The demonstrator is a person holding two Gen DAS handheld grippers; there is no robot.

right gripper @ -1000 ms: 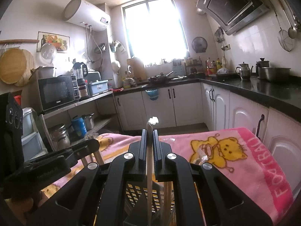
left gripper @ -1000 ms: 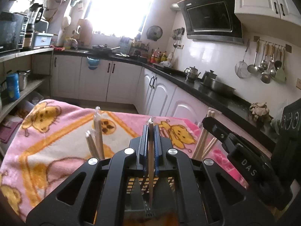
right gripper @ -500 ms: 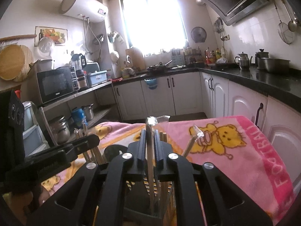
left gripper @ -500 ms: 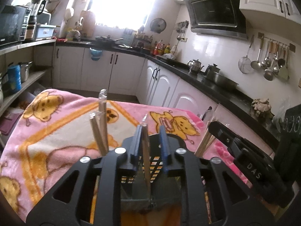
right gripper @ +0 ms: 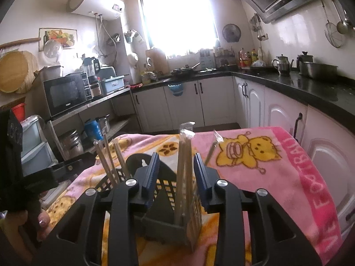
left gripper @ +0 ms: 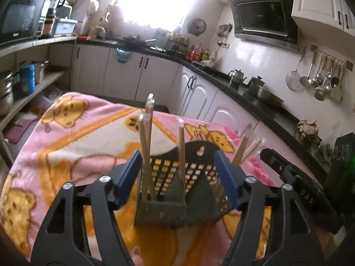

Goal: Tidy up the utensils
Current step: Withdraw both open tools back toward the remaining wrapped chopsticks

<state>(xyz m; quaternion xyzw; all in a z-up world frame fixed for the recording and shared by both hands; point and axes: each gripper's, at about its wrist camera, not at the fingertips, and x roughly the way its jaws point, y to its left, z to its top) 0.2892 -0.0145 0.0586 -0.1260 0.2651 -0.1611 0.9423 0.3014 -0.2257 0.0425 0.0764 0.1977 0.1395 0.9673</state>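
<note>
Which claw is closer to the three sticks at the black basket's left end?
Left. The left gripper, jaws just opened, straddles those sticks. The right gripper, also just opened, straddles another bundle at the basket's other end.

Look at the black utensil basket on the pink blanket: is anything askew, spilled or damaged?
Nothing is spilled or damaged. The wrapped chopsticks stand in the black basket but lean at different angles instead of upright. One pair tilts outward at the basket's right side.
</note>
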